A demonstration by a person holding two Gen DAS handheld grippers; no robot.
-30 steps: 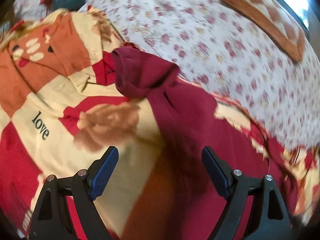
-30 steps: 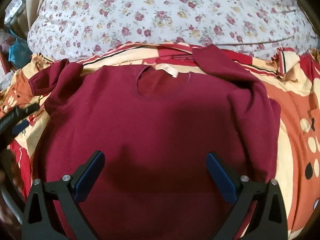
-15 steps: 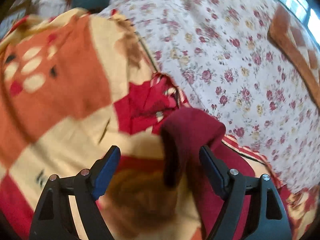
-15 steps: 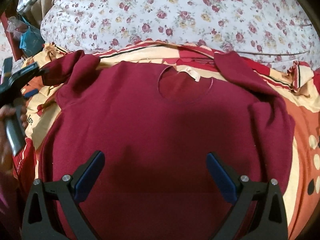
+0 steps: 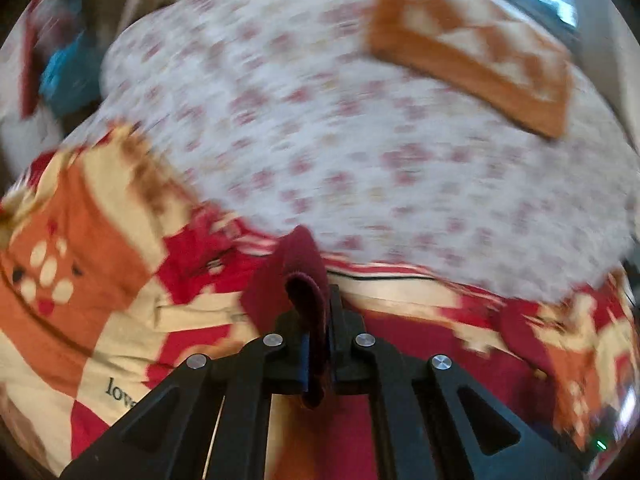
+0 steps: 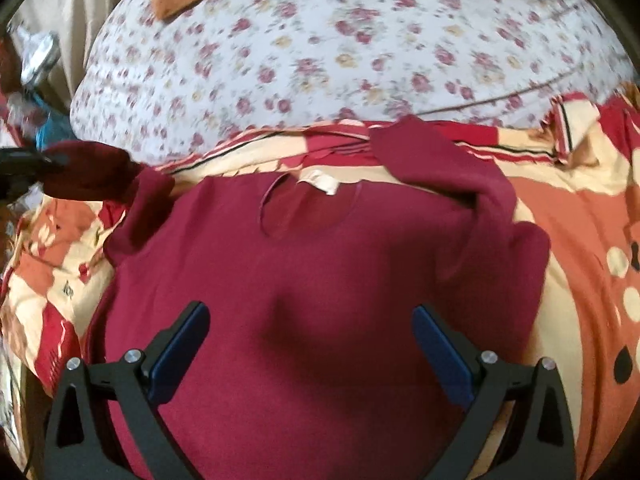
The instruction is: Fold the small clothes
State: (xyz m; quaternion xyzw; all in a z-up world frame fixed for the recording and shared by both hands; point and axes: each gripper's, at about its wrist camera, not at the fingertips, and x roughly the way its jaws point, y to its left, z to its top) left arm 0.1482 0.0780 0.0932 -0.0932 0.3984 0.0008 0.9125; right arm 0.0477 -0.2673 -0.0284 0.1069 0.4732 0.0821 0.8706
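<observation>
Bedding first: a floral sheet (image 6: 360, 40) covers the far half of the bed, and a patchwork quilt (image 6: 580, 220) in red, cream and orange covers the near half. On that quilt lies the maroon sweater (image 6: 320, 280), front up, neckline and label toward the floral sheet. By my reading the fold has only just begun: the body lies flat and unfolded, the sleeve on the right side lies loosely angled over the shoulder, and only the left sleeve (image 6: 88, 168) is lifted clear of the quilt. Both sleeves and the body fold are left to do.

The right wrist view gives the whole garment, with the right gripper (image 6: 312, 340) hovering above the chest, jaws wide apart and holding nothing. At its left edge the left gripper (image 5: 318, 344) shows only as a dark tip at the raised cuff. The left wrist view, badly blurred, supplies what that one lacks: the jaws are closed tight on the cuff, a loop of maroon cloth sticking up between them. It also shows an orange patterned cushion (image 5: 480, 60) on the floral sheet, only partly seen from the right.
</observation>
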